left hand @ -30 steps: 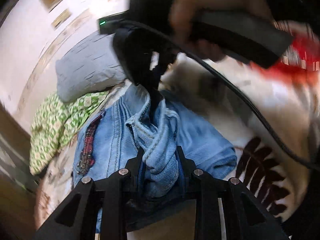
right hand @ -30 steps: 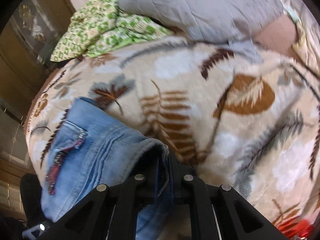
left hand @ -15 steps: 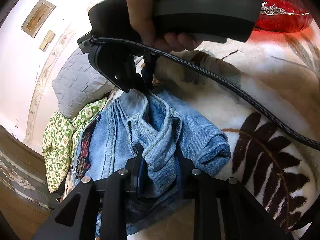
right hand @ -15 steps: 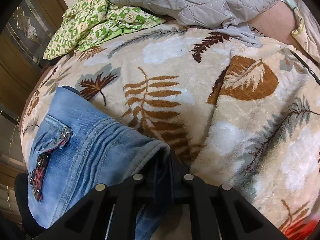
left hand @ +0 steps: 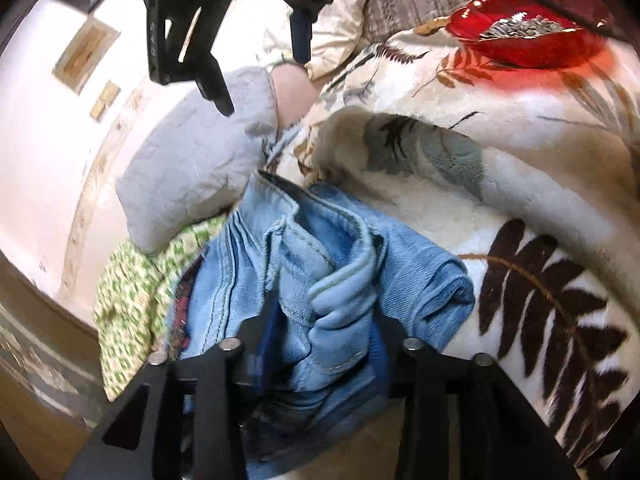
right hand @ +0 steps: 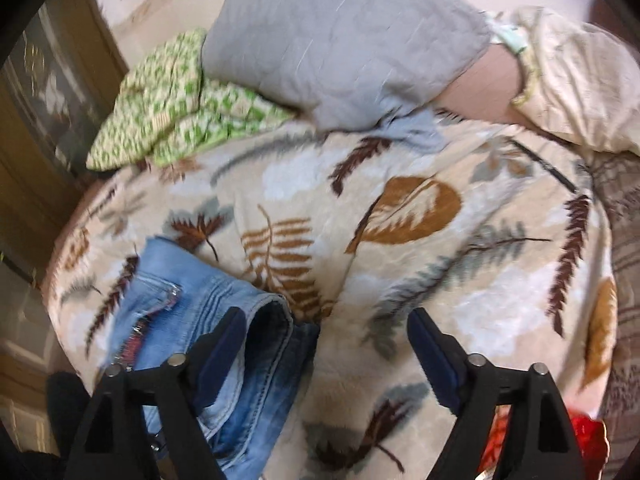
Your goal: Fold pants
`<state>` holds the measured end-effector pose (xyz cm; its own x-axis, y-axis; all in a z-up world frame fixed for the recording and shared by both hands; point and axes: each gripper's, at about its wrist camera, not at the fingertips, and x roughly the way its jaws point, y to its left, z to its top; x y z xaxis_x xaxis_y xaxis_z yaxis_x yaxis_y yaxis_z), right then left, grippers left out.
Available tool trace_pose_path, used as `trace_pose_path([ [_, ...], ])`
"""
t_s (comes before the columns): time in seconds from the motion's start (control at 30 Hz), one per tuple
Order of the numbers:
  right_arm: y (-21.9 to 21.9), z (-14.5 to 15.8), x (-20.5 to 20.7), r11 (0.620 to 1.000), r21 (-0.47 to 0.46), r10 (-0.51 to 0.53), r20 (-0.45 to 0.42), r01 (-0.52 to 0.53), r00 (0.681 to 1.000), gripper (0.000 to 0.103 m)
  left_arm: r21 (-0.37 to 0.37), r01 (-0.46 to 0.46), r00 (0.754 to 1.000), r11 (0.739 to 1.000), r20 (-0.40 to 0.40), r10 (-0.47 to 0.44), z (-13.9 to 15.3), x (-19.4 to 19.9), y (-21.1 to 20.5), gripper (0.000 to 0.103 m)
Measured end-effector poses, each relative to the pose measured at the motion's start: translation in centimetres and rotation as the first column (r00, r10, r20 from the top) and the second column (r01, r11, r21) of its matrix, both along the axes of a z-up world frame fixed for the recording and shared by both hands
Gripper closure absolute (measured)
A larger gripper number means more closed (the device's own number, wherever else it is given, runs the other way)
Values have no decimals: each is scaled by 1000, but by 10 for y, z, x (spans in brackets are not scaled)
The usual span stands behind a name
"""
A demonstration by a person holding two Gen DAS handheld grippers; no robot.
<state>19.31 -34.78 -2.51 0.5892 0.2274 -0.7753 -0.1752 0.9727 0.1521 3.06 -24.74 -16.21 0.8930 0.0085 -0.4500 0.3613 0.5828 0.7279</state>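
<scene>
The light blue jeans (left hand: 328,280) lie bunched on a leaf-patterned blanket (left hand: 500,208). My left gripper (left hand: 324,344) has its jaws spread wide around a bunch of denim, open. My right gripper (right hand: 324,328) is open above the blanket, its left finger (right hand: 224,340) beside the jeans' hem (right hand: 256,344). In the left wrist view the right gripper (left hand: 260,56) hangs open high above the jeans, held by a hand.
A grey pillow (right hand: 344,40) and a green patterned cloth (right hand: 172,108) lie at the bed's far side. A cream pillow (right hand: 576,76) is at the right. A red dish of seeds (left hand: 528,32) rests on the blanket. A wooden frame (right hand: 36,128) borders the left.
Both grippers have opened. The right gripper let go of the jeans and rose away from them. The left jaws spread apart around the denim.
</scene>
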Motion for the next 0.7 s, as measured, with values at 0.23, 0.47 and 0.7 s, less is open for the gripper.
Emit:
trace_pose_path([
  [0.23,-9,21,-22,999,-15,-39,16,39,999,16,-158,37,999,987,39,-31,51,-18,29,0],
  [0.47,-4,25,-38,999,-1,-41,13,41,999,16,-400,36,997,916,-54,-63,108,-19,90,0],
  [0.7,21,13,-52,1000,-2,9,-3,-9,1000,15,-560,-78,966,825,-246,-76,129,39,160,0],
])
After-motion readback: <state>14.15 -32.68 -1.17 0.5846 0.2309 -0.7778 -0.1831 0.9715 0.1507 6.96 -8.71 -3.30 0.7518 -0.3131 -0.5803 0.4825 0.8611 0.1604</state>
